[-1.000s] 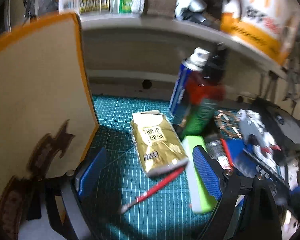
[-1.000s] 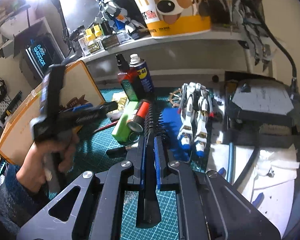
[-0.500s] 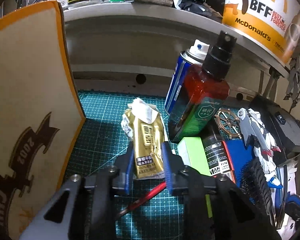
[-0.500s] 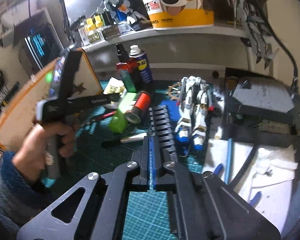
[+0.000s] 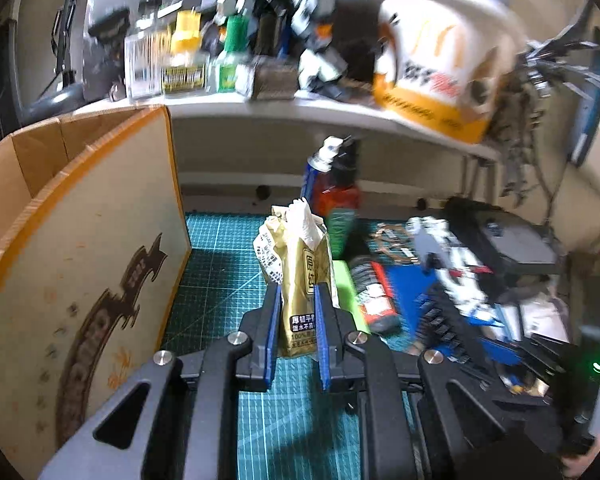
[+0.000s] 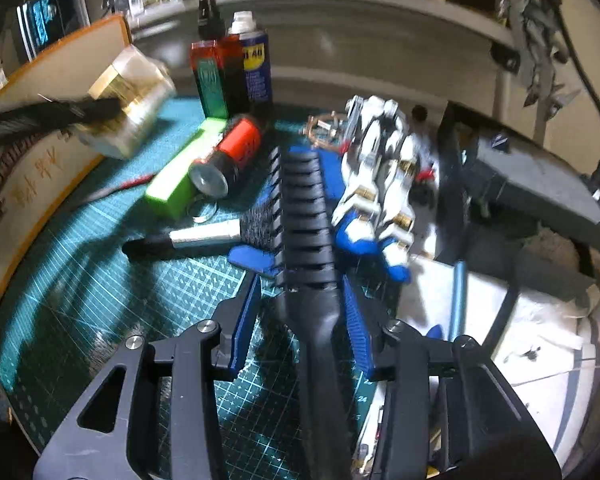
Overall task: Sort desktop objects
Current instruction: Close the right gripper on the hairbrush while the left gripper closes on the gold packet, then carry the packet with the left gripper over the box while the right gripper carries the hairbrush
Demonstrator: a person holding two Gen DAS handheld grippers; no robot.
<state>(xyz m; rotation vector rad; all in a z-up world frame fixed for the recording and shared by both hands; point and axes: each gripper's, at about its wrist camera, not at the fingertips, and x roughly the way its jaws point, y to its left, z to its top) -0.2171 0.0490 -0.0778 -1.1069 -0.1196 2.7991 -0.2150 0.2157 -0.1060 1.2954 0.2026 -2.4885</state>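
Observation:
A gold tissue packet (image 5: 304, 248) stands upright between the blue pads of my left gripper (image 5: 297, 296), which is shut on it and holds it above the green cutting mat (image 5: 220, 280). The right wrist view shows the same packet (image 6: 128, 108) in the air at the upper left, blurred. A black comb (image 6: 304, 208) lies on the mat and runs lengthwise between the fingers of my right gripper (image 6: 300, 284). That gripper is open, with gaps on both sides of the comb's handle.
A tall cardboard box (image 5: 80, 260) stands at the left. On the mat are a WD-40 can (image 6: 252, 68), a red spray bottle (image 6: 208, 76), a green box (image 6: 180, 180), a red-black can (image 6: 236, 152), a silver-ferruled brush (image 6: 204, 236) and a white-blue robot model (image 6: 384, 168). A crowded shelf (image 5: 300, 108) overhangs the back.
My left gripper shut on the gold packet and lifted it off the mat. My right gripper, shut on the comb before, has opened around it, and the comb lies on the mat.

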